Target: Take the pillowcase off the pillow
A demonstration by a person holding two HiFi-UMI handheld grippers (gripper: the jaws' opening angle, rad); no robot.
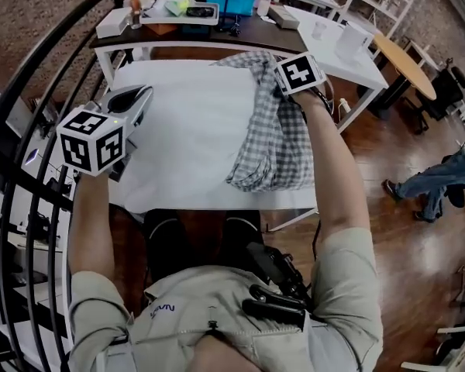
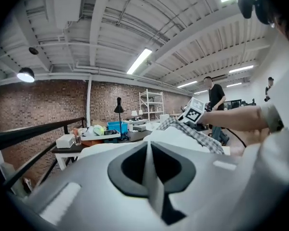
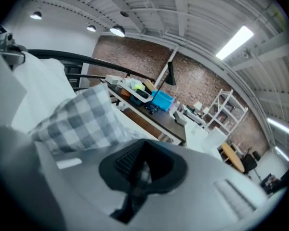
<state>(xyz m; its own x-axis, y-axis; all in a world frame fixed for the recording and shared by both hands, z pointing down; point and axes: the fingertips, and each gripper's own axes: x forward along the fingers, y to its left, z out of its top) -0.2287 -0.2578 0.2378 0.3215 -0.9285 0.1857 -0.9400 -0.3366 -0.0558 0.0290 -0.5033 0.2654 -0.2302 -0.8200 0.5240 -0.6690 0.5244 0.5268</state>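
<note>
At the left edge of the white table (image 1: 293, 218), the left gripper (image 1: 138, 98) points in over the pillow's near-left corner. In the left gripper view its jaws are together with a thin fold of white cloth pinched between them, which by its colour and place I take to be the edge of the pillow (image 1: 187, 130) itself.

The pillow lies flat across the middle of the table. Its left and middle parts are bare and white, with no checked cloth over them.

Further right, the checked pillowcase (image 1: 270, 147) is bunched into a crumpled band running from the pillow's far-right corner down to its near edge. It lies on top of the pillow's right side.

At the top of that band sits the right gripper (image 1: 285, 91), the arm reaching along the table's right side. In the right gripper view its jaws are clamped on a strip of the checked fabric, with more of the pillowcase (image 3: 77, 121) heaped just beyond them.

As a judgement, the job looks well past halfway: one gripper anchors the pillow, the other has the case, and most of the pillow is uncovered. What remains is to draw the gathered case clear of the right end. Whether that end is inside the case or merely lies under it, the pictures do not settle.
</note>
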